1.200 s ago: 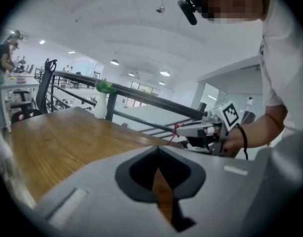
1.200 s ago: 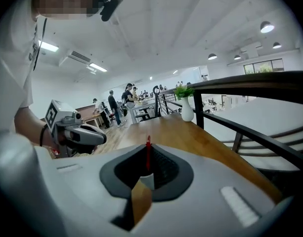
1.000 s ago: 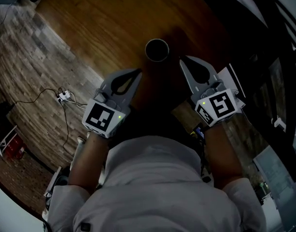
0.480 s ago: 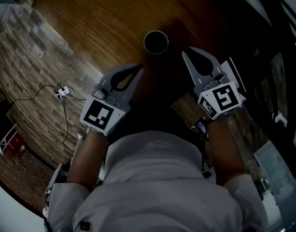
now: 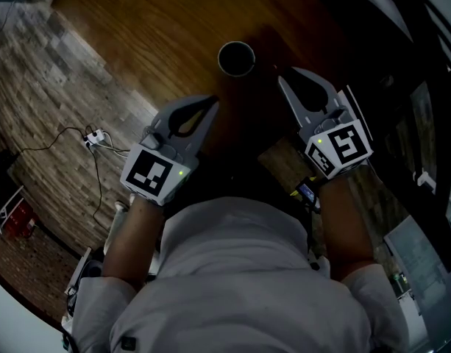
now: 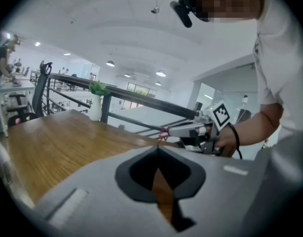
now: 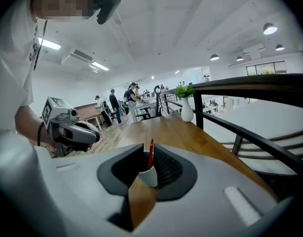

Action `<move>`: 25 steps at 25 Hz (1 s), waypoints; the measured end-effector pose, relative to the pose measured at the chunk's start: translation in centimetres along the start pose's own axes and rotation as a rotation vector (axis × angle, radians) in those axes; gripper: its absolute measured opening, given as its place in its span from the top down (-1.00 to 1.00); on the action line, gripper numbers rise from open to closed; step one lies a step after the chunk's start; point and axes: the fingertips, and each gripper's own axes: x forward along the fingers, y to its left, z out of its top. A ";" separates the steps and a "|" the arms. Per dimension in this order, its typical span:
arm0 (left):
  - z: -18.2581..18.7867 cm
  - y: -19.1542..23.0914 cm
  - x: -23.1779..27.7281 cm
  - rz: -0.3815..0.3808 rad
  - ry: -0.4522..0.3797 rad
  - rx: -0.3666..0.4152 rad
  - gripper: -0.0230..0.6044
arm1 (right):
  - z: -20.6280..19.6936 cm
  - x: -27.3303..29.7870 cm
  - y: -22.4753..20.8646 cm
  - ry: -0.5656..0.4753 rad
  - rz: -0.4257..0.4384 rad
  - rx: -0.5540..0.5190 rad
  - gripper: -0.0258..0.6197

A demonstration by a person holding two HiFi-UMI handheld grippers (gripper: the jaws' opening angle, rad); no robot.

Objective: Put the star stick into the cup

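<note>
The task is judged not yet done: the stick (image 7: 151, 154) is held upright between the tips of the right claw (image 7: 150, 149). The cup (image 7: 148, 177) is seen through the jaws' opening, beyond them on the table (image 5: 159, 28). In the head view that claw's tip is seen near the cup but apart from it. What is left, it is judged, is for the stick to be brought over the cup, lowered in and released. The right claw is closed narrow on the stick. The left claw (image 6: 157, 148) is closed tip to tip, and nothing is held in it.
</note>
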 end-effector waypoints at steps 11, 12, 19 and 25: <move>2.2 -3.6 -2.8 0.039 -0.056 0.025 0.92 | 2.6 -5.2 1.9 -0.043 -0.010 -0.065 0.71; 2.6 -4.2 -3.2 0.042 -0.062 0.034 0.92 | 2.9 -6.0 2.3 -0.049 -0.008 -0.071 0.71; 5.5 -9.2 -5.9 0.051 -0.141 0.095 0.92 | 5.7 -11.8 5.7 -0.086 0.016 -0.126 0.71; 8.1 -13.4 -8.6 0.090 -0.194 0.150 0.92 | 8.1 -17.0 8.9 -0.137 0.043 -0.223 0.71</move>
